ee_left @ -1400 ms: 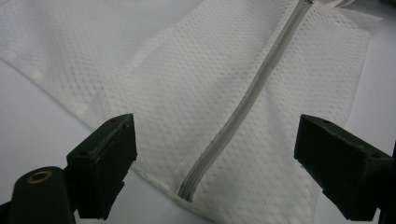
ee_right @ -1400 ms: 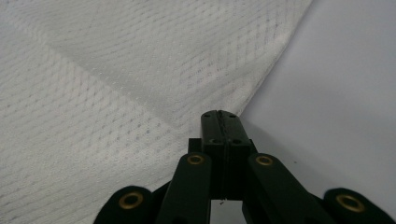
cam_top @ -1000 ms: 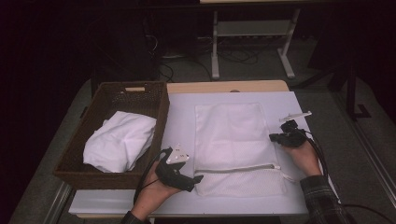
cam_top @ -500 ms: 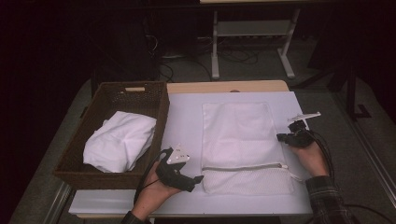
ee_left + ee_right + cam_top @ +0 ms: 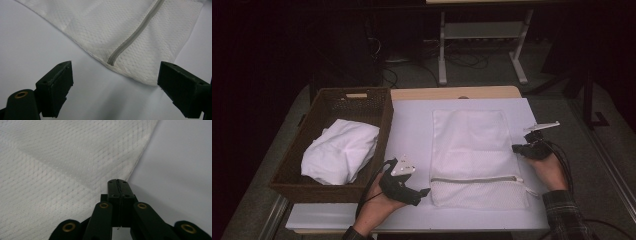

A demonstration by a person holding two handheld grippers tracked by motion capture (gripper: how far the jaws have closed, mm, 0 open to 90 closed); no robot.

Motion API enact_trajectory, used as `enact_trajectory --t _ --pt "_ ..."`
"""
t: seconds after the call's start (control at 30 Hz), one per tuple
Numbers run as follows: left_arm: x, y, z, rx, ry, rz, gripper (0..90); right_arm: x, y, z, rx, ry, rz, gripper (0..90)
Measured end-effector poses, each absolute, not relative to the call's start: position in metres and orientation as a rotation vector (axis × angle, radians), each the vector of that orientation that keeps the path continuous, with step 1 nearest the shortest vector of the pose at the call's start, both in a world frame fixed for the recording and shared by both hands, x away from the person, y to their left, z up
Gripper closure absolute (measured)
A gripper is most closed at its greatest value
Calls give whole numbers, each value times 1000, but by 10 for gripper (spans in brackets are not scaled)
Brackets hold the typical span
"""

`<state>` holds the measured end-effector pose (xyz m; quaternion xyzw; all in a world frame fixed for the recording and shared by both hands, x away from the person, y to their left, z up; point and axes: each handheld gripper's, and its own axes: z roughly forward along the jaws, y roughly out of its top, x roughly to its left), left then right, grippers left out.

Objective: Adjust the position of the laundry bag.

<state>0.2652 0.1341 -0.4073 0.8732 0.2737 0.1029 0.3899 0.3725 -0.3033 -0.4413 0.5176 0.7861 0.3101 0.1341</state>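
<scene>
A white mesh bag point(image 5: 477, 145) with a grey zipper point(image 5: 474, 179) lies flat on the white table point(image 5: 412, 125). My right gripper point(image 5: 515, 148) sits at the bag's right edge. In the right gripper view it point(image 5: 117, 181) is shut, pinching the edge of the mesh bag point(image 5: 62, 170), and a crease runs out from the tips. My left gripper point(image 5: 419, 180) rests on the table just left of the bag's lower left corner. It point(image 5: 113, 82) stands open, with the bag point(image 5: 120, 30) and the zipper end point(image 5: 111, 61) just ahead of it, apart from the pads.
A brown wicker basket point(image 5: 384, 125) stands at the table's left and holds a folded white cloth point(image 5: 339, 150). Beyond the table's far edge are a white frame point(image 5: 442, 55) and cables on the floor. Bare table lies between basket and bag.
The bag has slid a little to the right with the right gripper, and its lower part now lies flatter. The left hand has stayed where it was.
</scene>
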Motion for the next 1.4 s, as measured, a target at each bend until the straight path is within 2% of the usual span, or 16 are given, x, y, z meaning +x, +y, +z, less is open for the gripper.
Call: enact_trajectory --t 0.1,0.17,0.23,0.37,0.63,0.77,1.4 --pt "265 134 -408 2220 697 260 125 372 -304 -440 1497 2266 919 748" --pt "265 133 -408 2220 697 257 125 370 -305 -437 1491 2255 938 625" --pt "265 133 -409 2222 696 257 125 368 -305 -435 1493 2255 951 549" --pt "265 133 -409 2221 695 255 125 361 -305 -430 1469 2263 957 484" --pt "264 134 -412 2215 688 256 125 342 -306 -421 1436 2264 996 475" --pt "264 134 -412 2215 682 258 125 332 -308 -418 1420 2252 1030 528" --pt "263 135 -413 2221 677 262 125 297 -322 -421 1435 2240 1055 643"
